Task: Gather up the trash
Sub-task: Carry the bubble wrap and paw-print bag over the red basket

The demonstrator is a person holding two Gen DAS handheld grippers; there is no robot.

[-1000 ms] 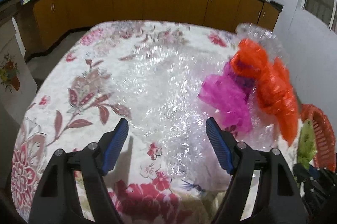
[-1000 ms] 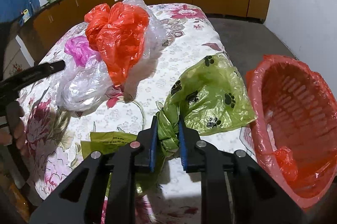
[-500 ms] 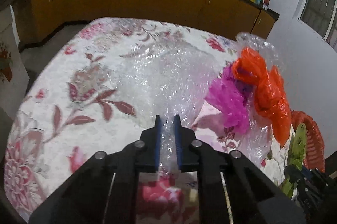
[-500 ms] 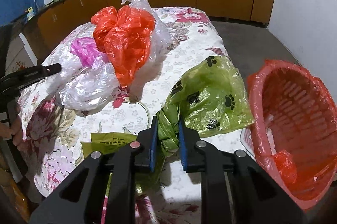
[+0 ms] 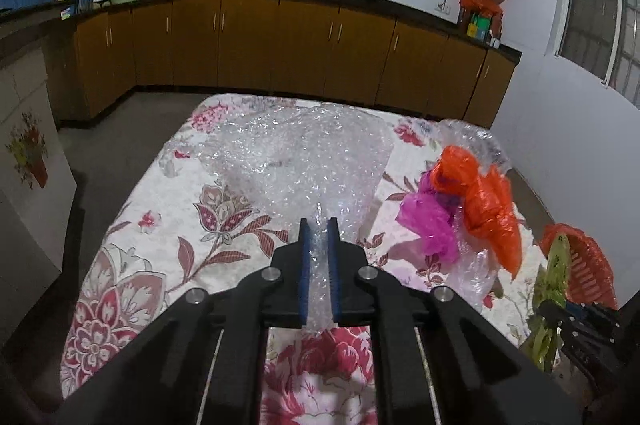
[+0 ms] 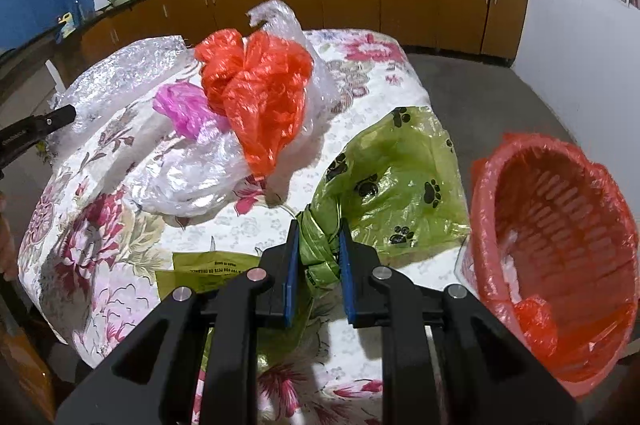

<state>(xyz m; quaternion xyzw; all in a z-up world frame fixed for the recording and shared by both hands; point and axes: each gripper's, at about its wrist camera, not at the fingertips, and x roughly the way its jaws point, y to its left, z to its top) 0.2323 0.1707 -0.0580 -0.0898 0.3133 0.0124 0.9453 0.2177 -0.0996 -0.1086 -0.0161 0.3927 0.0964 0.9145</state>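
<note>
Left claw (image 5: 318, 225) is clamped tight on a pinched fold of the bubble wrap (image 5: 304, 161), whose near end rises off the table (image 5: 160, 193) while the rest spreads loosely over the flowered cloth. Right claw (image 6: 318, 229) is closed on the knotted neck of the green bag (image 6: 396, 185), printed with black paw marks; the bag's body lies on the table edge, just beside the red basket (image 6: 560, 225). The basket, lined with a red plastic bag, stands off the table's right side and holds only a scrap of red plastic and something pale at its bottom.

Progress, judged from this layout: early. Two pieces of trash are gripped but neither is in the basket. A heap of orange bag (image 6: 260, 93), pink bag (image 6: 188, 109) and clear plastic (image 6: 192, 177) sits untouched mid-table, between the two claws. A flat green sheet (image 6: 208, 265) with printed text lies under the right claw.

Remaining: carry the green bag and the bubble wrap to the basket, then clear the heap and the sheet.
</note>
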